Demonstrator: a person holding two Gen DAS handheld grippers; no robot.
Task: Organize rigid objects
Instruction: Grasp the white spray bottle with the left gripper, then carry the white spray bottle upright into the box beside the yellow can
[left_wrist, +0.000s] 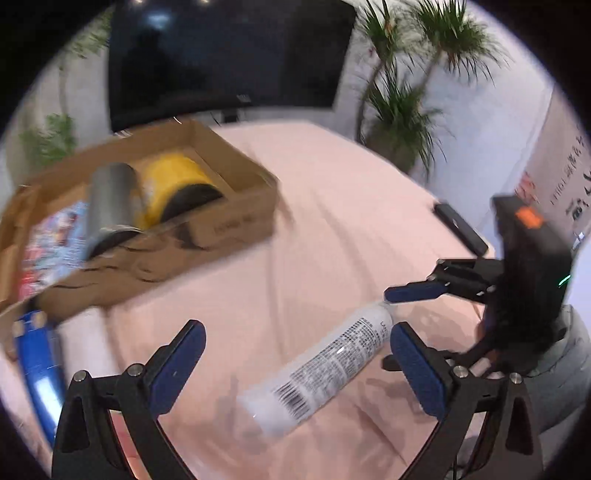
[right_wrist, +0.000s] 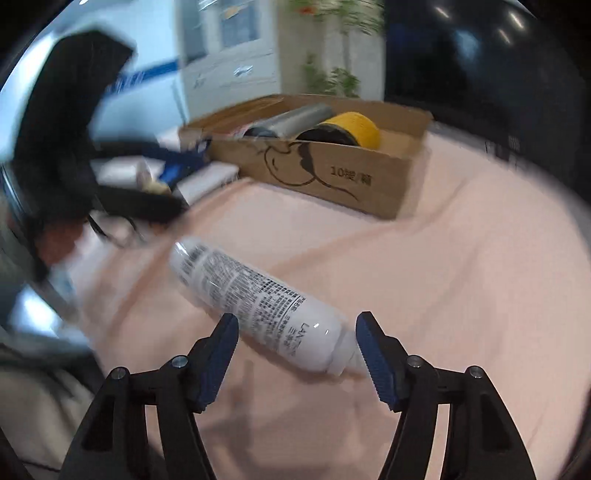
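A white bottle (left_wrist: 325, 365) with black print lies on its side on the pink cloth (left_wrist: 314, 221). It also shows in the right wrist view (right_wrist: 255, 299). My left gripper (left_wrist: 295, 350) is open, its fingers either side of the bottle's lower half, not touching. My right gripper (right_wrist: 295, 339) is open around the bottle's cap end; it shows in the left wrist view (left_wrist: 395, 314) too. A cardboard box (left_wrist: 236, 206) at the back left holds a grey cylinder (left_wrist: 110, 199) and a yellow-and-black roll (left_wrist: 177, 184); the box also shows in the right wrist view (right_wrist: 332, 177).
A black remote (left_wrist: 461, 229) lies near the table's far right edge. A dark screen (left_wrist: 229, 51) and potted plants (left_wrist: 402, 99) stand behind the table. A blue object (left_wrist: 37, 362) lies at the left by the box.
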